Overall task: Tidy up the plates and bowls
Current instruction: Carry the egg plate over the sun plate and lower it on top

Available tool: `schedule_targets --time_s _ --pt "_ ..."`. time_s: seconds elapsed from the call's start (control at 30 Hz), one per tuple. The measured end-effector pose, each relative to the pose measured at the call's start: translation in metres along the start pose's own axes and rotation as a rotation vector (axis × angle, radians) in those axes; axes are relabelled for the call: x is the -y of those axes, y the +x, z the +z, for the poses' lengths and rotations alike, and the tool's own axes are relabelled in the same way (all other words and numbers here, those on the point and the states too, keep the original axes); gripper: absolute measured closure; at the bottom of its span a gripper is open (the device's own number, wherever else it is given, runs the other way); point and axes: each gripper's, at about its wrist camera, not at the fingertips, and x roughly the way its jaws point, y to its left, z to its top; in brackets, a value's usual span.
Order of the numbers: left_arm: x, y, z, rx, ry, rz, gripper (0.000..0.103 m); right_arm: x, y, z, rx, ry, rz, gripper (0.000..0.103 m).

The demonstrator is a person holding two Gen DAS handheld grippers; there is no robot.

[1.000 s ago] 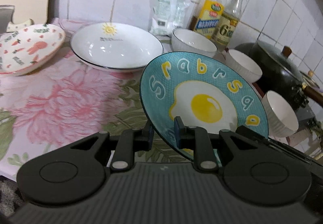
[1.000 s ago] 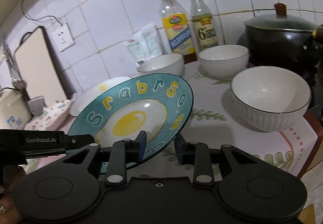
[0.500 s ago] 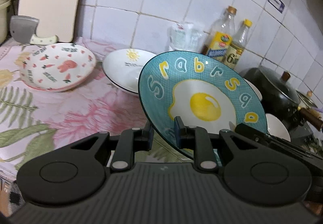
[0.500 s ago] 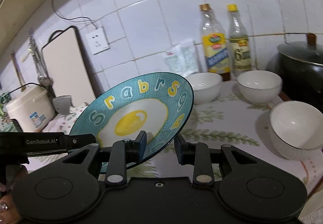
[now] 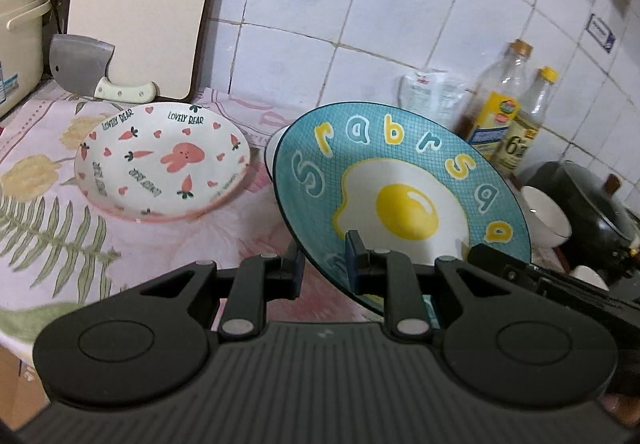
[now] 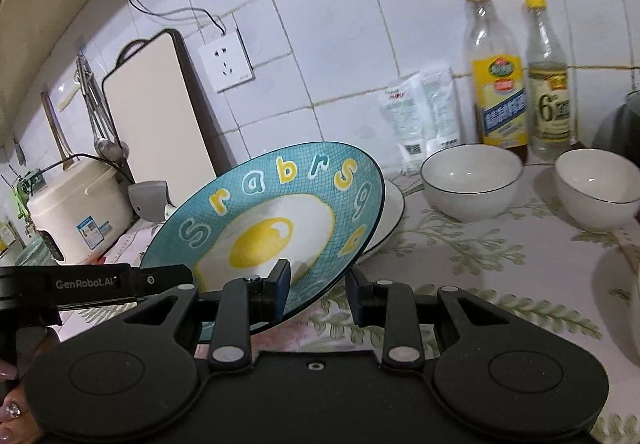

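Both grippers pinch the near rim of a glossy round teal plate with a fried-egg print, held tilted above the floral cloth. The left gripper and the right gripper each have their jaws closed on its edge. A glazed rabbit plate sits towards the cloth's back left; two ribbed white bowls stand at the back right.

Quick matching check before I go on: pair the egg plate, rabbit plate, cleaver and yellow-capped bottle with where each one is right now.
1 egg plate
2 rabbit plate
3 cleaver
4 yellow-capped bottle

a flat on the floral cloth
b upright by the tiled wall
c lifted, tilted, between gripper fingers
d leaning against the cutting board

Pairs: 1-c, 2-a, 3-d, 4-b
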Motion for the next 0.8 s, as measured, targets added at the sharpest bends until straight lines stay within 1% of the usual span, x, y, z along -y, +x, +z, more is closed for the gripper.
schedule_targets --time_s 0.13,0.27,0.5,0.63,0.73,0.8 --pt "-0.010 0.030 0.011 -0.027 -0.020 -0.002 0.084 0.006 0.031 0.008 -0.028 0.008 -0.007 0.068" --pt "-0.017 0.058 0.021 -0.053 -0.037 -0.016 0.084 0.009 0.058 0.016 -0.052 0.010 -0.034 0.068" --pt "-0.026 0.095 0.027 -0.093 -0.057 -0.009 0.083 0.014 0.089 0.021 -0.107 0.011 -0.070 0.068" --pt "-0.026 0.103 0.032 -0.102 -0.056 -0.005 0.083 0.012 0.097 0.025 -0.126 0.004 -0.084 0.068" --pt "-0.026 0.109 0.034 -0.118 -0.050 0.011 0.083 0.010 0.105 0.028 -0.161 -0.002 -0.099 0.068" --pt "-0.023 0.112 0.035 -0.123 -0.030 0.019 0.083 0.010 0.108 0.028 -0.175 -0.001 -0.118 0.068"
